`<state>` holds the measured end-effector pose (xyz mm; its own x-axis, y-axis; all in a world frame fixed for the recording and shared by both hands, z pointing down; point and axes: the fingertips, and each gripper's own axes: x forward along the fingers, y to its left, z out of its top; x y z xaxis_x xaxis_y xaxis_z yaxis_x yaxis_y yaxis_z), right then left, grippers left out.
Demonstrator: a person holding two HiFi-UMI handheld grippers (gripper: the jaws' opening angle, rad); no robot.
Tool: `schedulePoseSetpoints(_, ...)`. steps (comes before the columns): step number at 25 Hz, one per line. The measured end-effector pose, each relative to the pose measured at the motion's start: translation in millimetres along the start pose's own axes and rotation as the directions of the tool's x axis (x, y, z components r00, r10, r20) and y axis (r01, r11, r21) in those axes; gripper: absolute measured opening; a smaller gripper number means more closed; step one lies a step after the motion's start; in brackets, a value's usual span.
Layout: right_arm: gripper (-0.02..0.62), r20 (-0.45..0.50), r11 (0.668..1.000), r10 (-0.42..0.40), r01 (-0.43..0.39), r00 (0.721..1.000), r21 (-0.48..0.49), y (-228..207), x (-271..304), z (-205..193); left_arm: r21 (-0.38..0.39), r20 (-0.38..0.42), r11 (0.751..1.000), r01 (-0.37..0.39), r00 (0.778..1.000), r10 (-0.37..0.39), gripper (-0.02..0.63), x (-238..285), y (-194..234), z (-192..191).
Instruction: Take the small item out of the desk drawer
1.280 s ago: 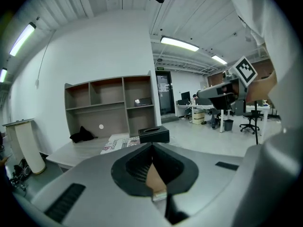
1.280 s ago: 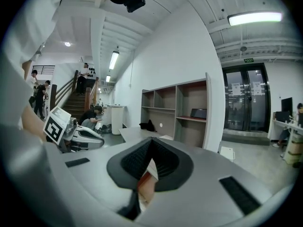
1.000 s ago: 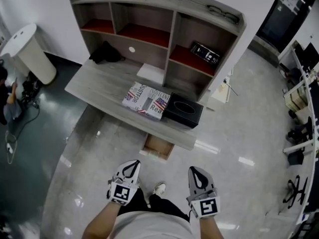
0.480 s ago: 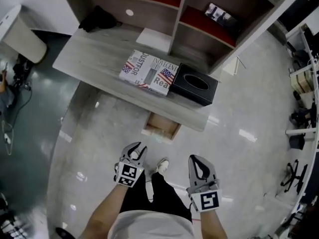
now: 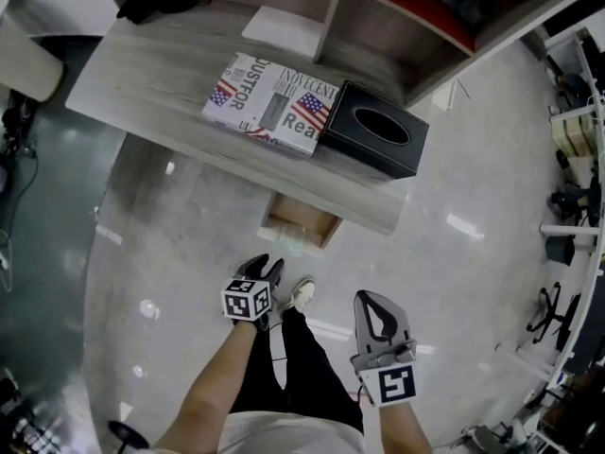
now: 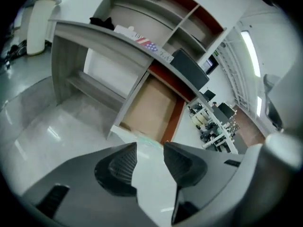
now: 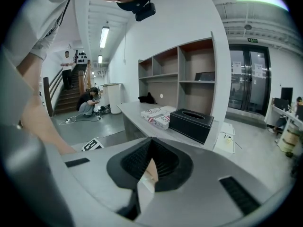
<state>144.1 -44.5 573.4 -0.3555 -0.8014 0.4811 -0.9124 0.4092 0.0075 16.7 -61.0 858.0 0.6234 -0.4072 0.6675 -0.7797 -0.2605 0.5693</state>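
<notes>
**Jaws opening on the left gripper point(image 6: 150, 146), closed on the right gripper point(image 7: 150, 141); small item not to be made out**

Jaws of the left gripper are spreading, with only pale floor between the ribbed pads and nothing held. From the head view this gripper hangs low over the floor, near the person's white shoe point(image 5: 302, 293) and well short of the drawer point(image 5: 301, 227). Its dark jaws are hard to read there against the black trousers.

The right gripper's jaws meet at their tips. A thin tan and white sliver shows in the gap behind the tips, and I cannot tell what it is. This gripper is held farther back, beside the person's right leg.

The drawer stands pulled out under the front edge of the desk point(image 5: 142, 93), and the desk top hides its rear part from above. The left gripper view looks into it at a slant: bare brown board, with the near end cut off by the drawer's front lip. A faint greenish glint sits at that lip. I cannot tell whether it is the small item.

On the desk a flag-printed box point(image 5: 274, 102) lies touching a black tissue box point(image 5: 376, 140). The shelf unit point(image 5: 406, 8) behind them is cut off by the head view's top edge.
</notes>
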Motion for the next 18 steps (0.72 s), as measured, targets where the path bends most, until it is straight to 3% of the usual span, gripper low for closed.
schedulePoseSetpoints(4, 0.02, -0.03, 1.0, 0.001, -0.001, 1.0, 0.008, -5, 9, -19, -0.143, 0.029, 0.989, 0.031, 0.999, -0.028, 0.175, 27, 4, -4)
schedulePoseSetpoints(8, 0.02, -0.07, 1.0, 0.01, -0.008, 0.998, 0.03, -6, 17, -38, -0.311, 0.082, 0.949, 0.053, 0.996, -0.029, 0.178, 43, 9, -3)
schedulePoseSetpoints(15, 0.02, -0.091, 0.999, 0.022, -0.018, 0.996, 0.045, -5, 28, -51, -0.455, 0.081, 0.889, 0.049, 0.997, -0.013, 0.173, 56, 17, -13)
schedulePoseSetpoints(18, 0.02, -0.094, 0.999, 0.014, -0.01, 0.996, 0.044, -8, 29, -49, -0.445, 0.056, 0.895, 0.026, 0.998, -0.001, 0.078, 56, 21, -15)
